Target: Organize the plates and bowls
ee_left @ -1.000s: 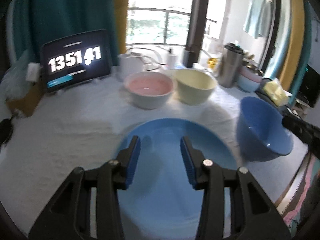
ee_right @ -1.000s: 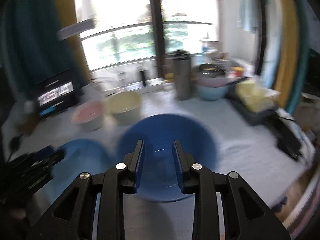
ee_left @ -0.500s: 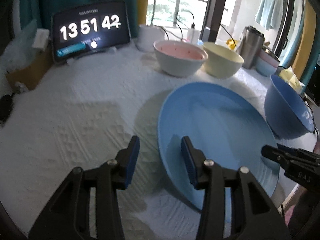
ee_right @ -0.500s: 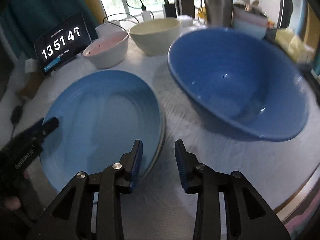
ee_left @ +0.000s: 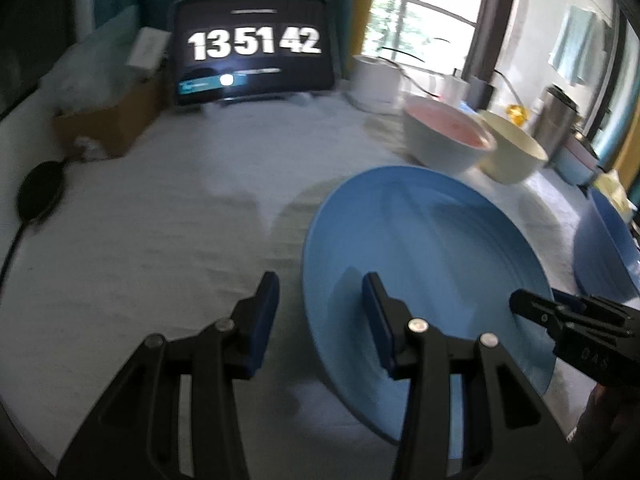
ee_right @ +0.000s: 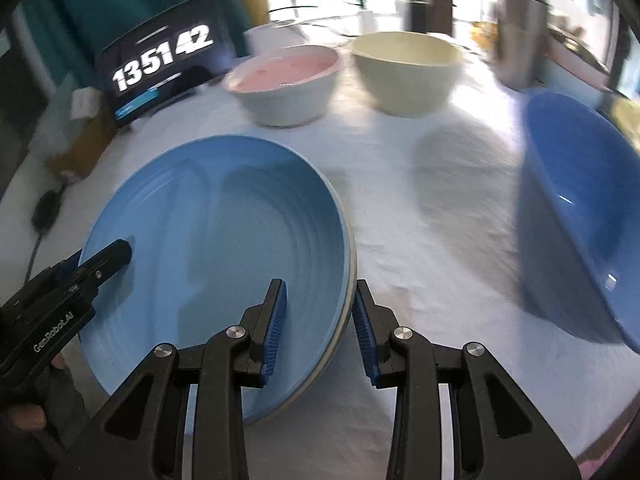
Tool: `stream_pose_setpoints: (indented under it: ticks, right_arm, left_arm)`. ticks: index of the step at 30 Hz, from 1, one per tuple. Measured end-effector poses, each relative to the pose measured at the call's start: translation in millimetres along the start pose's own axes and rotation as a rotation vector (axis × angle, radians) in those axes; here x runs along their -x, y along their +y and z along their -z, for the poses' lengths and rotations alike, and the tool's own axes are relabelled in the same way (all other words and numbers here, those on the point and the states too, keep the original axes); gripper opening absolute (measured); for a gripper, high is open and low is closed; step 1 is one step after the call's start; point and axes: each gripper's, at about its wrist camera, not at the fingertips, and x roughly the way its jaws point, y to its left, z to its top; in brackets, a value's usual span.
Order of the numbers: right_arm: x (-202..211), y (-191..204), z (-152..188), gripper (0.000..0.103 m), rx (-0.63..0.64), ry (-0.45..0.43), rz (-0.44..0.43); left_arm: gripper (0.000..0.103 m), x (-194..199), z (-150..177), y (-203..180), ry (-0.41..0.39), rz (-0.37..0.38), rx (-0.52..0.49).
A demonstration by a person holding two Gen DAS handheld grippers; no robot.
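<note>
A light blue plate point(ee_left: 432, 248) point(ee_right: 224, 240) lies on the white cloth. My left gripper point(ee_left: 320, 320) is open and straddles the plate's left rim, one finger over the cloth and one over the plate. My right gripper point(ee_right: 318, 320) is open and straddles the plate's right rim; it also shows in the left wrist view point(ee_left: 560, 316). A dark blue bowl point(ee_right: 576, 232) point(ee_left: 608, 252) stands to the right. A pink-lined bowl point(ee_right: 286, 80) point(ee_left: 444, 140) and a cream bowl point(ee_right: 406, 68) point(ee_left: 512, 152) stand behind the plate.
A tablet showing a clock point(ee_left: 252, 64) point(ee_right: 160, 60) stands at the back left beside a cardboard box point(ee_left: 108, 120). A black disc with a cable point(ee_left: 40, 188) lies at the left. A steel tumbler point(ee_right: 516, 28) and stacked dishes point(ee_left: 576, 160) stand at the back right.
Both grippers have closed in on the light blue plate, the left to its left rim and the right to its right rim. Both stay open.
</note>
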Motion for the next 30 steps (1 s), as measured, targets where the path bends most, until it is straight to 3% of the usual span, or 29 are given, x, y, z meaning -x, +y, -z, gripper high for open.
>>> stream_pose_setpoints:
  ticks: [4,8,11,17,21,30]
  right_arm:
    - [-9,17,-8,0.037,0.039,0.002,-0.032]
    - [-1,9,-10,0.038,0.031,-0.020,-0.050]
    - [19,-1,-11,0.047,0.031,-0.069,-0.030]
    - [78,-33,-17,0.049,0.028,-0.197,-0.030]
    - [106,-69,-16,0.049,0.007,-0.273,0.020]
    - [132,-160,-9,0.049,-0.093,-0.333,0.125]
  left_arm:
    - [0.045,11,-3,14,-0.027,-0.056,0.026]
    - [0.045,27,-7,10,-0.069,-0.086,0.038]
    - [0.045,39,-10,-7,-0.097,-0.078,0.023]
    - [0.045,56,-16,-64,-0.141,-0.014,-0.033]
    - [0.045,54,-19,-113,-0.130,0.060,-0.076]
    - [0.045,47,-28,-201,-0.123,0.158,-0.174]
